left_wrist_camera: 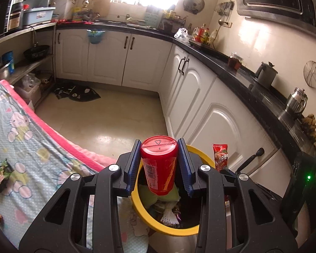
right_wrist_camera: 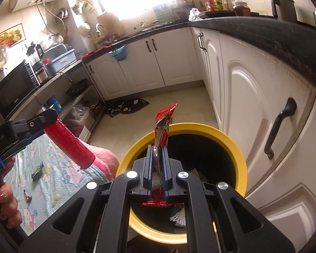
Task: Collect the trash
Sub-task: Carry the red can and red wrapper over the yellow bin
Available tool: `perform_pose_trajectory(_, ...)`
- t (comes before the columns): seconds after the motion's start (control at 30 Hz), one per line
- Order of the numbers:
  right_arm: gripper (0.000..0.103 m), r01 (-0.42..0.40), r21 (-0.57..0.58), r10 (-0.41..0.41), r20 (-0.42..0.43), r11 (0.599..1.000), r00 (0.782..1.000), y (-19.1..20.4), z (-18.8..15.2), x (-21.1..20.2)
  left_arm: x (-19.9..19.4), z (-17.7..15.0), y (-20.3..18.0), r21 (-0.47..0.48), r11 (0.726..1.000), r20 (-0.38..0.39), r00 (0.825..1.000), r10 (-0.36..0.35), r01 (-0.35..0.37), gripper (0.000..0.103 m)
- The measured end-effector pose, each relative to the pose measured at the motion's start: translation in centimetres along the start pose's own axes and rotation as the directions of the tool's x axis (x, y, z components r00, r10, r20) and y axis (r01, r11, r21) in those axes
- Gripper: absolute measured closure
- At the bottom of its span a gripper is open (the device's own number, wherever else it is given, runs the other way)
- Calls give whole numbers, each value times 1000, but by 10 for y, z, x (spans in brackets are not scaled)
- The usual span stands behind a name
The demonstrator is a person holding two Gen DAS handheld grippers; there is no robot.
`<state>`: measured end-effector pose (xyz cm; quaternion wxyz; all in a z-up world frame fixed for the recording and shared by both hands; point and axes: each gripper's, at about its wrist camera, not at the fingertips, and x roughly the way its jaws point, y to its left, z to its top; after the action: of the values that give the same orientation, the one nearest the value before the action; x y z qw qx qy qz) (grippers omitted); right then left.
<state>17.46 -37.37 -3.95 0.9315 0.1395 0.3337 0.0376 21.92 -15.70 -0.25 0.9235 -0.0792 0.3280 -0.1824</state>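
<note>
Both tongs hover over the yellow bin (right_wrist_camera: 240,160): left tongs (left_wrist_camera: 159,164) clamp a red canister (left_wrist_camera: 160,166), right tongs (right_wrist_camera: 158,168) pinch a red wrapper (right_wrist_camera: 163,126). Better to centre each above the opening before letting go.

Left wrist view rides behind left gripper (left_wrist_camera: 159,150), tilted down, close over yellow bin (left_wrist_camera: 197,152), facing window wall and white cabinets (left_wrist_camera: 107,61). Right wrist view sits behind right gripper (right_wrist_camera: 157,154), also tilted down, nearer cabinets, bin (right_wrist_camera: 238,147) right under it. Shared: bin, floor (right_wrist_camera: 179,101), dark mat (left_wrist_camera: 78,92), patterned cloth (left_wrist_camera: 31,130). Each view catches other gripper at frame edge.
</note>
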Motion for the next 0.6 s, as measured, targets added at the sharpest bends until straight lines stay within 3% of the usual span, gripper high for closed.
perform_pose_trajectory(0.6, 95, 42, 49, -36, -121, 998, 992, -25, -32, 49, 52, -23, -4, -9, 999, -101, 994, -36, 35, 75)
